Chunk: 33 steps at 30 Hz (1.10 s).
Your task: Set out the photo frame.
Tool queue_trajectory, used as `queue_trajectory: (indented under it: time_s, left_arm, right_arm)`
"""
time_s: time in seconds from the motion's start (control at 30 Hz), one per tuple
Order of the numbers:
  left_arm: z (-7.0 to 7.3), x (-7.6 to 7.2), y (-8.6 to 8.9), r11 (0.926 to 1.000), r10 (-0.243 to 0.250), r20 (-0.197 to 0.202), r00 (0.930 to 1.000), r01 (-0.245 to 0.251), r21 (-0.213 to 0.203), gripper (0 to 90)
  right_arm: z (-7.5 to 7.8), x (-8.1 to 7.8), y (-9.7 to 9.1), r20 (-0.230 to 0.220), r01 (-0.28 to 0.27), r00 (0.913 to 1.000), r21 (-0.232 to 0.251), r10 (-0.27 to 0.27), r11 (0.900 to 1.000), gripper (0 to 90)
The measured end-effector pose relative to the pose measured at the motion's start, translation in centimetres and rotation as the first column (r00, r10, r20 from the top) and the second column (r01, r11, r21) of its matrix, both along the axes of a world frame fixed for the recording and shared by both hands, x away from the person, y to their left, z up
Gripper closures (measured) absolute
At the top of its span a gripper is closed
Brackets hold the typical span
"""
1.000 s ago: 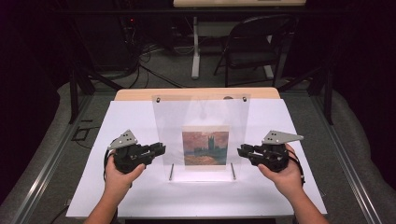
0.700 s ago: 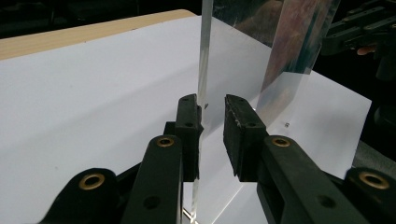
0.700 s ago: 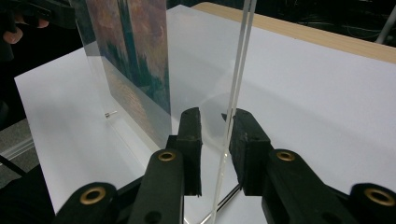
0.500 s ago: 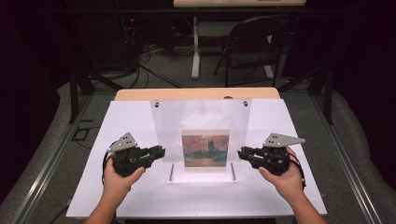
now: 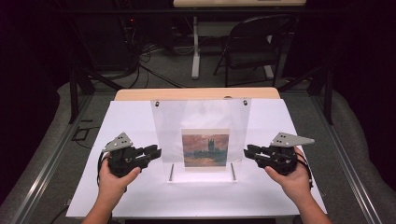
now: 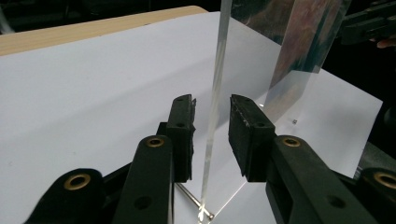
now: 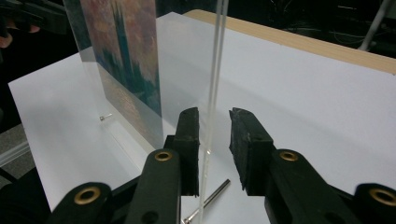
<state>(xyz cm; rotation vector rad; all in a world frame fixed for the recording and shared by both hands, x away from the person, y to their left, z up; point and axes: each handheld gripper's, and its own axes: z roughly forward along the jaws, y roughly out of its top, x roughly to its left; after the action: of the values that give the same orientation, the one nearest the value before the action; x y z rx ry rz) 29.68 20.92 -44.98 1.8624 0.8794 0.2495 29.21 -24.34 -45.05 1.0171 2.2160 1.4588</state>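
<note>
A clear acrylic panel (image 5: 201,116) stands upright in the middle of the white table (image 5: 140,196), with a small painting print (image 5: 205,148) of towers at sunset in its lower half. My left gripper (image 5: 155,151) is at the panel's left edge. Its jaws have just been opening, and the panel edge (image 6: 215,93) runs between them with a gap on each side. My right gripper (image 5: 247,151) is at the right edge. It straddles the panel edge (image 7: 215,70) with its pads slightly apart from it. Two metal pins (image 5: 171,171) lie at the panel's foot.
A wooden strip (image 5: 196,94) borders the far side of the table. Beyond it stand a folding chair (image 5: 252,49) and a desk leg (image 5: 195,51) on the grey floor, with cables (image 5: 149,70) nearby. Metal rails (image 5: 42,172) run along both sides.
The panel sits a little lower than a second ago, and both hands have sunk slightly with it. The left gripper's jaws stand wider around the panel's edge.
</note>
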Motion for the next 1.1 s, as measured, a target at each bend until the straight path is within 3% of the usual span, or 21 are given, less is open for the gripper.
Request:
queue_trajectory:
  time_s: [0.33,0.6,0.83,0.93,1.1]
  left_arm:
    - [0.3,-0.4,2.1,0.9960,0.083,0.014,0.9964,-0.083,0.032,53.5]
    - [-0.1,-0.5,3.7,0.9821,0.174,0.021,0.9845,-0.175,0.069,45.8]
    - [-1.9,-0.5,4.4,0.9758,0.209,0.007,0.9780,-0.209,0.065,45.6]
    - [-2.9,-0.6,4.6,0.9725,0.222,0.001,0.9750,-0.222,0.072,45.5]
    - [-4.7,-1.0,5.3,0.9687,0.243,-0.020,0.9698,-0.242,0.057,45.6]
  right_arm:
    - [0.2,-0.4,-1.4,0.023,0.046,0.9987,-0.010,-0.045,0.9989,57.0]
    - [0.0,-0.6,-1.8,0.014,0.070,0.9975,-0.042,-0.069,0.9967,50.0]
    - [-1.1,-0.4,-1.8,0.014,0.119,0.9929,-0.083,-0.118,0.9894,50.5]
    - [-1.6,-0.4,-2.0,0.009,0.139,0.9903,-0.067,-0.138,0.9880,50.5]
    - [-2.8,-0.7,-2.9,0.025,0.186,0.9825,-0.089,-0.185,0.9785,50.8]
